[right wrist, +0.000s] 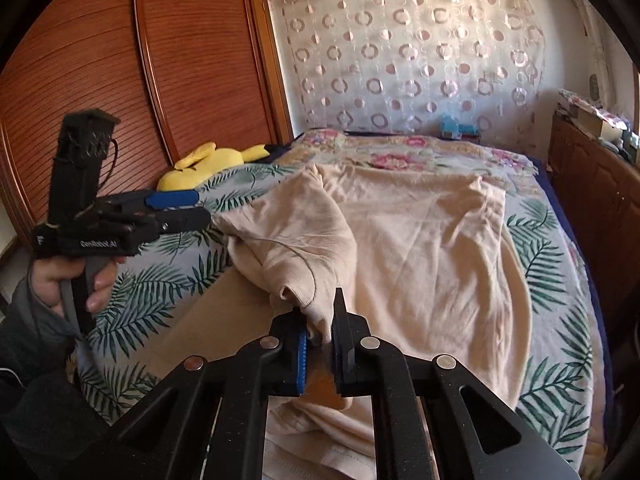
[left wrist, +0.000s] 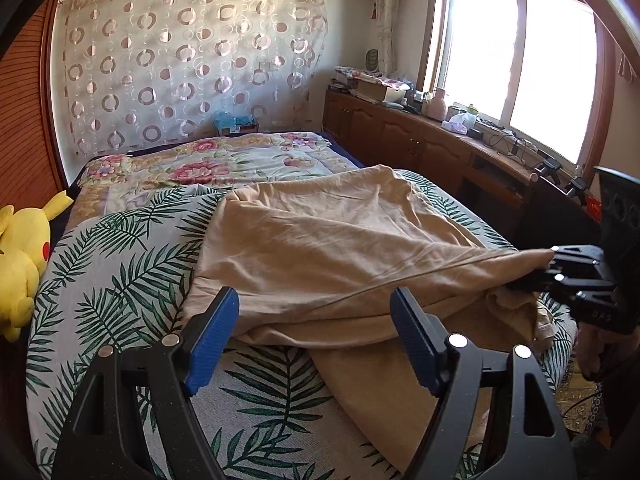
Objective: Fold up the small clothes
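The beige garment (right wrist: 400,248) is judged soft, light and limp. A bunched hem is pinched in the closed right gripper (right wrist: 320,340); the left gripper (left wrist: 314,332) is held wide open, empty. The opposite hem corner would best be taken.

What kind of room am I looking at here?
Most likely a home bedroom. A bed with a leaf-print cover fills most of the view, a yellow plush toy lies beside it, and a wooden sliding wardrobe stands along one wall. A beige garment is spread on the bed.
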`<state>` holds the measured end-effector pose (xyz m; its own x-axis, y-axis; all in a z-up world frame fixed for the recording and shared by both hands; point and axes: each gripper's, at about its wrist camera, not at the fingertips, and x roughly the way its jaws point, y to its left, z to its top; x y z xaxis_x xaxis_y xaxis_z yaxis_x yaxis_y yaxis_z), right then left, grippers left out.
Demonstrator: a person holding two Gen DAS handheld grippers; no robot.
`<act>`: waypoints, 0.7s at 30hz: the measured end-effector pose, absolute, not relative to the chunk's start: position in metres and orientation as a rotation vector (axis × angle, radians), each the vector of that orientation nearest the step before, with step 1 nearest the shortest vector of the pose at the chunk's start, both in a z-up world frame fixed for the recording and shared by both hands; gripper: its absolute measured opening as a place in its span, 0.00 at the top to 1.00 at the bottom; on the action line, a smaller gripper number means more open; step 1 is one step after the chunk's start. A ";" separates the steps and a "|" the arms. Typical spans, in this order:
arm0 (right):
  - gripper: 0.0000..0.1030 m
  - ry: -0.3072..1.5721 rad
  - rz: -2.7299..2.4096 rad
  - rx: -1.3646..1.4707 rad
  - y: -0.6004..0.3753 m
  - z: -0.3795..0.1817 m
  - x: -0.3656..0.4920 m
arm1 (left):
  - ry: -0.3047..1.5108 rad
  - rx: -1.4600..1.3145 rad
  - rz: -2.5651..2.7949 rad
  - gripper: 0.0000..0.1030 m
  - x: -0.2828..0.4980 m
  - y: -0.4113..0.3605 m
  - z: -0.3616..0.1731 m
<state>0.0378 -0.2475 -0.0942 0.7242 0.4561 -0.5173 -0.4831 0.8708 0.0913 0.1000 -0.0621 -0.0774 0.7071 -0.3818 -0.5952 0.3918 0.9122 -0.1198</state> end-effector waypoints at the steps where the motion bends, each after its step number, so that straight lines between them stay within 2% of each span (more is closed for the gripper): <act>1: 0.91 0.547 0.509 -0.053 -0.251 -0.092 0.034 | 0.659 0.017 -0.431 0.24 0.100 -0.062 -0.078; 11: 0.91 0.522 0.395 -0.050 -0.292 -0.085 0.004 | 0.655 0.016 -0.438 0.24 0.097 -0.063 -0.077; 16: 0.91 0.601 0.338 -0.026 -0.306 -0.094 -0.002 | 0.653 0.015 -0.437 0.24 0.096 -0.065 -0.077; 21: 0.82 0.652 0.264 -0.028 -0.312 -0.099 -0.006 | 0.633 0.016 -0.417 0.24 0.096 -0.064 -0.074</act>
<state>-0.0062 -0.3123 -0.0993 0.7624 0.2342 -0.6033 -0.2519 0.9661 0.0567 0.0955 -0.0637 -0.0741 0.7264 -0.3732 -0.5771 0.3825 0.9172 -0.1115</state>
